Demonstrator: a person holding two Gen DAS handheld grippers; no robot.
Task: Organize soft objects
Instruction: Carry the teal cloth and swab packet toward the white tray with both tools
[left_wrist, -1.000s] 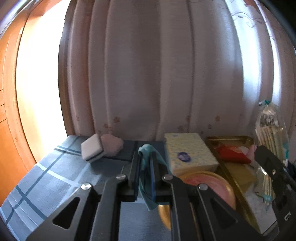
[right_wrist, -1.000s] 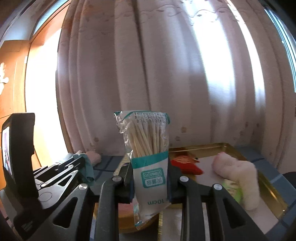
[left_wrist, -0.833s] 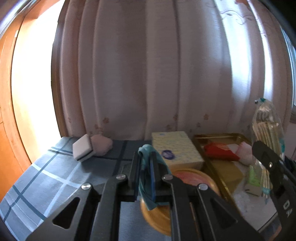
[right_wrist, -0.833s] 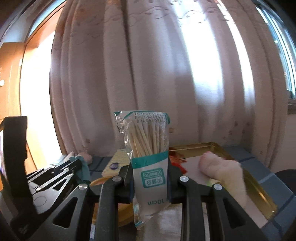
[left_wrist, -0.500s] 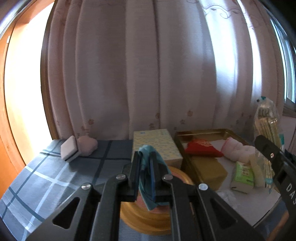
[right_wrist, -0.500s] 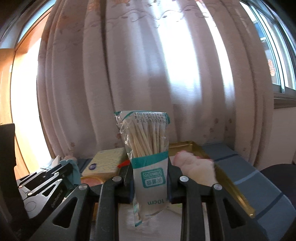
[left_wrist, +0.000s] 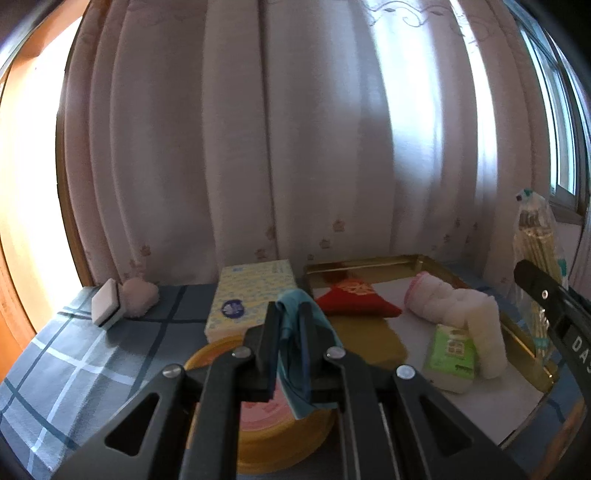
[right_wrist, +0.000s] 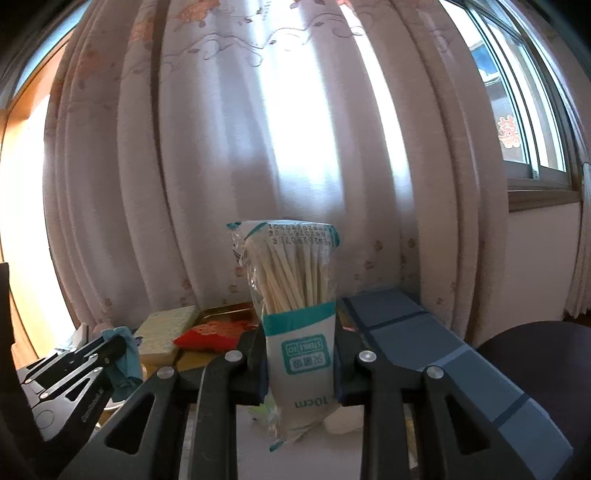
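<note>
My left gripper (left_wrist: 290, 321) is shut on a teal cloth (left_wrist: 295, 354) that hangs between its fingers, above a round yellow tin (left_wrist: 280, 439). My right gripper (right_wrist: 299, 354) is shut on an upright clear-and-teal bag of cotton swabs (right_wrist: 295, 314); the same bag (left_wrist: 535, 240) shows at the right edge of the left wrist view. A gold tray (left_wrist: 524, 343) holds a red pouch (left_wrist: 354, 299), a rolled white towel (left_wrist: 454, 299) and a green tissue pack (left_wrist: 450, 354). The left gripper (right_wrist: 118, 341) with the teal cloth (right_wrist: 125, 362) appears at the left of the right wrist view.
A yellow tissue box (left_wrist: 251, 295) stands behind the tin. A white-grey sponge (left_wrist: 105, 301) and a pink puff (left_wrist: 138, 295) lie at the far left on the blue checked tablecloth (left_wrist: 66, 365). Pale curtains (left_wrist: 295, 147) close off the back; a window (right_wrist: 524, 103) is at the right.
Both views have swept to the right: the sponge, puff and tissue box slid left, and the gold tray with its towel and tissue pack came into fuller view. Both grips are unchanged.
</note>
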